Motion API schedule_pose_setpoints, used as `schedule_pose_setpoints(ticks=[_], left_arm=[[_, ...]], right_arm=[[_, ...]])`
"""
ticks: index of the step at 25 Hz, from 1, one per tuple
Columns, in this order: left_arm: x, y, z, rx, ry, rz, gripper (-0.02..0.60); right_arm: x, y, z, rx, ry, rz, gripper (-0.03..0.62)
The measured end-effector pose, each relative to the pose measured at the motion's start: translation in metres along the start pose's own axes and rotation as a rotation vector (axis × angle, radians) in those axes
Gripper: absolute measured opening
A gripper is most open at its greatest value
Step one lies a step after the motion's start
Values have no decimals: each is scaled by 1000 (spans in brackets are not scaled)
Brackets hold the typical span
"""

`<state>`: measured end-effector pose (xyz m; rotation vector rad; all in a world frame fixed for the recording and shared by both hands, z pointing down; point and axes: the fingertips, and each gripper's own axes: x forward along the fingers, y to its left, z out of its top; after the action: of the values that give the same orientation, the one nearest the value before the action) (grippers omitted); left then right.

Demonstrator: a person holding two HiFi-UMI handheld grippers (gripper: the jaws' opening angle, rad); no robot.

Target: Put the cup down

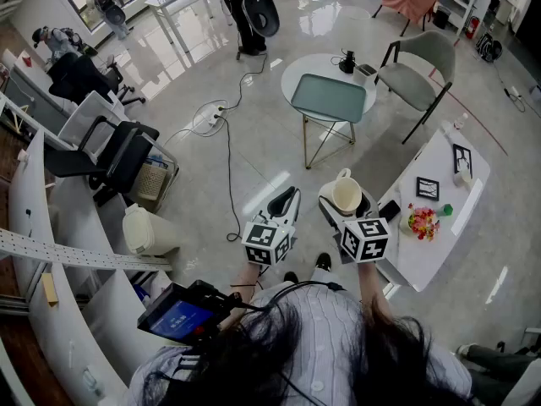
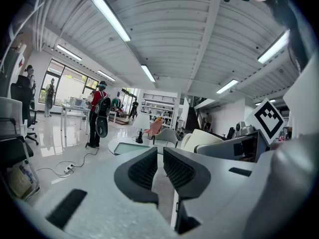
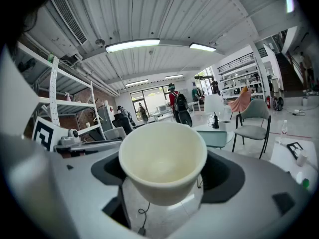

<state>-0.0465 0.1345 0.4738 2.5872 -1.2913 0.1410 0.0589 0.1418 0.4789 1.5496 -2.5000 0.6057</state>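
Note:
A cream cup point(image 1: 345, 194) with a small handle is held in the air above the floor, upright and empty, between the jaws of my right gripper point(image 1: 346, 201). In the right gripper view the cup point(image 3: 163, 158) fills the middle, and the right gripper point(image 3: 163, 176) is shut on its sides with the dark pads against its wall. My left gripper point(image 1: 285, 204) hangs beside it on the left, holding nothing. The left gripper view shows the left gripper point(image 2: 160, 167) with its ribbed pads almost together and nothing between them.
A round table with a teal tray point(image 1: 328, 98) stands ahead, with a grey chair point(image 1: 418, 70) to its right. A white table point(image 1: 444, 227) at the right carries picture frames, a phone and small colourful things. Office chairs point(image 1: 118, 155), a floor cable point(image 1: 228, 150) and a white bin point(image 1: 148, 231) are on the left.

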Motion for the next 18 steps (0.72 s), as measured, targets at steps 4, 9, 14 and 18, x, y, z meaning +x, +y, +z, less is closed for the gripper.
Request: schedule_pose_setpoints(ticks=[4, 9, 14, 18], left_arm=[[18, 0, 6, 8, 0, 4, 46], [37, 2, 7, 10, 1, 14, 46], [66, -5, 10, 18, 8, 22, 46], [86, -9, 13, 26, 3, 35, 46]], right_arm=[[9, -14, 11, 4, -9, 9, 396], [20, -27, 18, 21, -20, 37, 396], [29, -53, 26, 0, -6, 53, 397], [37, -72, 30, 2, 0, 73, 396]])
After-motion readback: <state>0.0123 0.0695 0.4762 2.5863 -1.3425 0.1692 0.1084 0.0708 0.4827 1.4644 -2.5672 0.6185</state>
